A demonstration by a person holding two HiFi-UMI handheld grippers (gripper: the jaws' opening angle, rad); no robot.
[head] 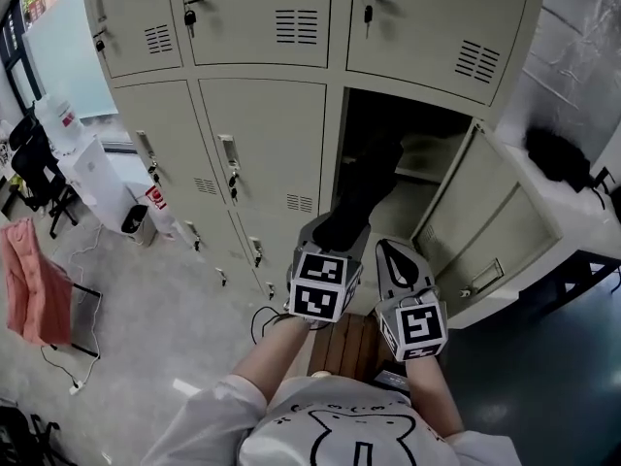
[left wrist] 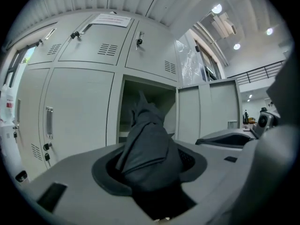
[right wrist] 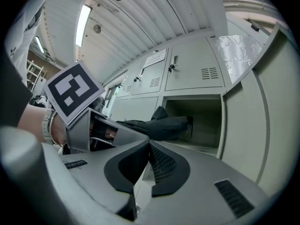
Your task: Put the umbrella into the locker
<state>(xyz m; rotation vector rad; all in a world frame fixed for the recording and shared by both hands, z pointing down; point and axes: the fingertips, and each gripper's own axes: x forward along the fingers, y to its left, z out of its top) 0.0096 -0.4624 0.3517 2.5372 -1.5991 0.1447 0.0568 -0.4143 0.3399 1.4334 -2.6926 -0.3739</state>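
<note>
Head view, umbrella pointing lengthwise into locker

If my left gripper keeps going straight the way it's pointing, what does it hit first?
The left gripper, shut on the umbrella, points into the open locker compartment. Nothing blocks the opening; the umbrella's tip would likely meet the compartment's back wall first, though depth is unclear.
</note>
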